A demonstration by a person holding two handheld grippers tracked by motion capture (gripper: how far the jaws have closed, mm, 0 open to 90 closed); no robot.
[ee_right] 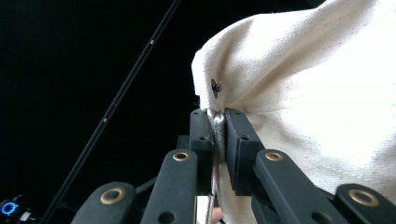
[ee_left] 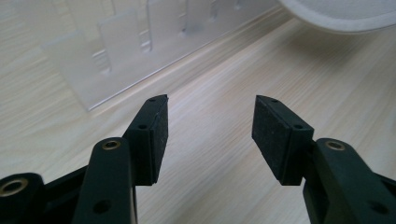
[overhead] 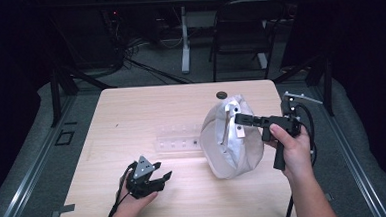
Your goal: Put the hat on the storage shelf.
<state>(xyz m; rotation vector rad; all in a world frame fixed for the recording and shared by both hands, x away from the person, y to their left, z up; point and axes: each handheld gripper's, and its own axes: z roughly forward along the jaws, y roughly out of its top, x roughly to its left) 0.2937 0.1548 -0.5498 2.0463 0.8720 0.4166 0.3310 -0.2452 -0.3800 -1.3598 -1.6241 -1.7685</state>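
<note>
A white cloth bag [overhead: 231,149] stands on the wooden table [overhead: 131,111], right of the middle, its mouth facing left. My right gripper [overhead: 237,119] reaches in from the right and is shut on the bag's upper rim. In the right gripper view the cloth edge [ee_right: 217,122] is pinched between the pads of that gripper [ee_right: 219,116], with a small metal snap [ee_right: 215,87] just above them. My left gripper [overhead: 163,177] rests low at the front left of the table, open and holding nothing. Its jaws [ee_left: 210,107] point toward the bag [ee_left: 345,14].
A clear plastic tray [overhead: 177,139] with several shallow pockets lies flat on the table between the two grippers, left of the bag, and shows again [ee_left: 116,46] ahead of the left jaws. A small dark disc [overhead: 222,94] sits near the table's far edge. A chair [overhead: 242,31] stands beyond.
</note>
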